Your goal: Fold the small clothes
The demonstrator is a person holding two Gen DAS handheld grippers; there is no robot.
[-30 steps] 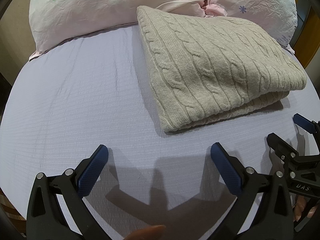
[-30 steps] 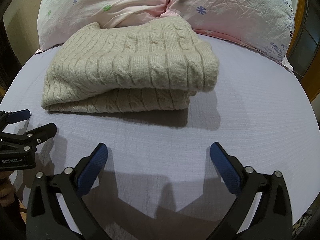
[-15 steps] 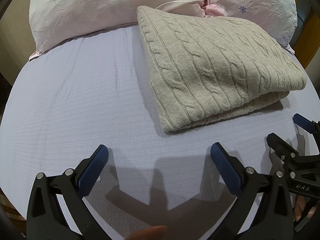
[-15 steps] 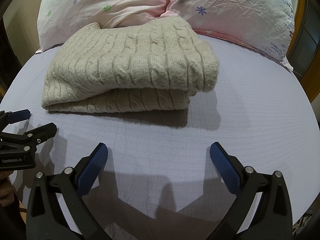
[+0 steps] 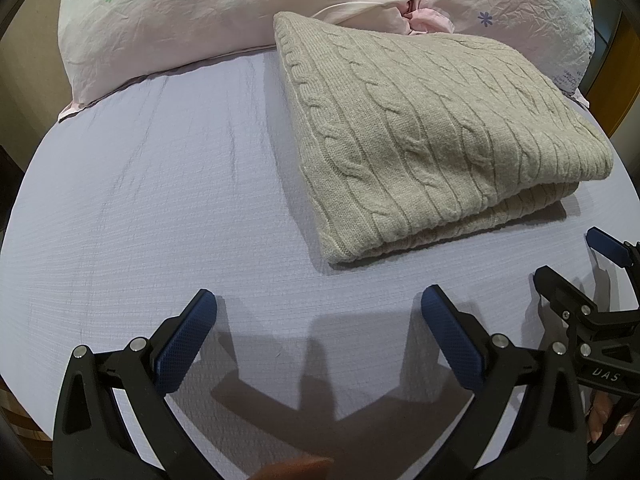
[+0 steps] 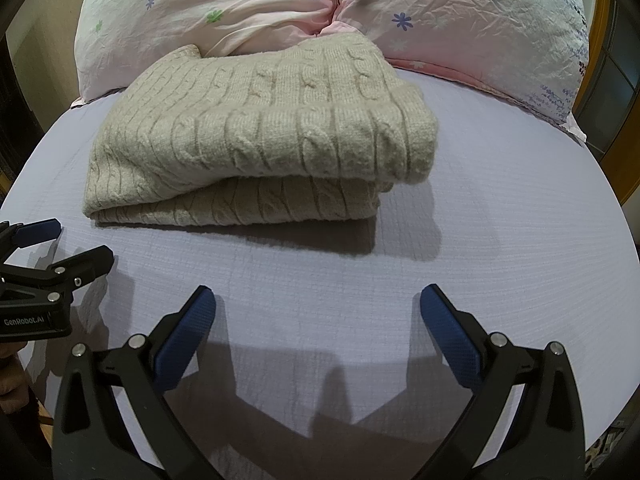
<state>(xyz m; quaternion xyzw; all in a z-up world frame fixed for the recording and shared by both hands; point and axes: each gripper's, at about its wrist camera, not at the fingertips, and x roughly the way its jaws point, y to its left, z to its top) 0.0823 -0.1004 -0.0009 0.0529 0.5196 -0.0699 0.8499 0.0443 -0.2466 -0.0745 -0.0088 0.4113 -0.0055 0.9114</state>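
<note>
A beige cable-knit sweater (image 5: 432, 140) lies folded in a thick rectangle on the lavender bed sheet (image 5: 152, 208), its far edge against the pillows. It also shows in the right wrist view (image 6: 260, 136). My left gripper (image 5: 318, 304) is open and empty, hovering over bare sheet just in front of the sweater's near left corner. My right gripper (image 6: 316, 300) is open and empty, over the sheet in front of the sweater's folded edge. Each gripper appears at the edge of the other's view, the right one (image 5: 576, 264) and the left one (image 6: 60, 244).
Two pink floral pillows (image 6: 224, 12) (image 6: 480, 28) lie along the head of the bed behind the sweater. The bed sheet (image 6: 500, 220) spreads to the right of the sweater. A wooden frame (image 5: 624, 60) stands at the far right.
</note>
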